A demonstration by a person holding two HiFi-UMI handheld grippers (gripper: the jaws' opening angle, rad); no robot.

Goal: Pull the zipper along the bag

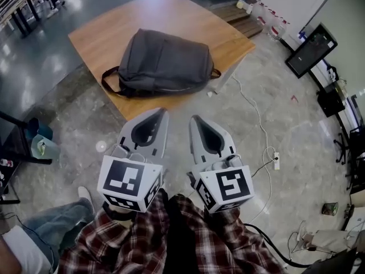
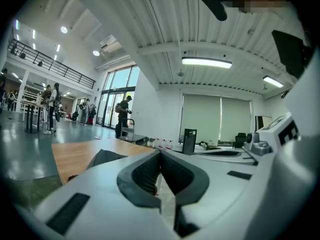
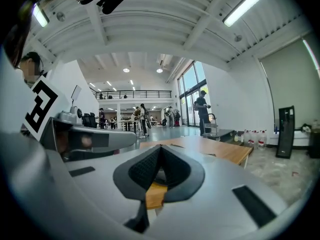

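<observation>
A dark grey backpack [image 1: 163,63] lies flat on a wooden table [image 1: 100,39], one strap loop hanging off its left side. Both grippers are held close to my body, short of the table and not touching the bag. The left gripper [image 1: 161,112] is shut with nothing between its jaws; in its own view the jaw tips meet [image 2: 160,152], and a corner of the backpack [image 2: 103,158] shows beyond them. My right gripper [image 1: 195,119] is shut and empty too, its tips closed [image 3: 160,147] in front of the table [image 3: 215,151]. No zipper pull can be made out.
A white cable and power strip [image 1: 276,160] lie on the stone floor to the right of the table. A monitor [image 1: 311,49] stands at the far right. Water bottles [image 3: 252,136] sit on the floor beyond the table. People [image 2: 123,115] stand in the distance.
</observation>
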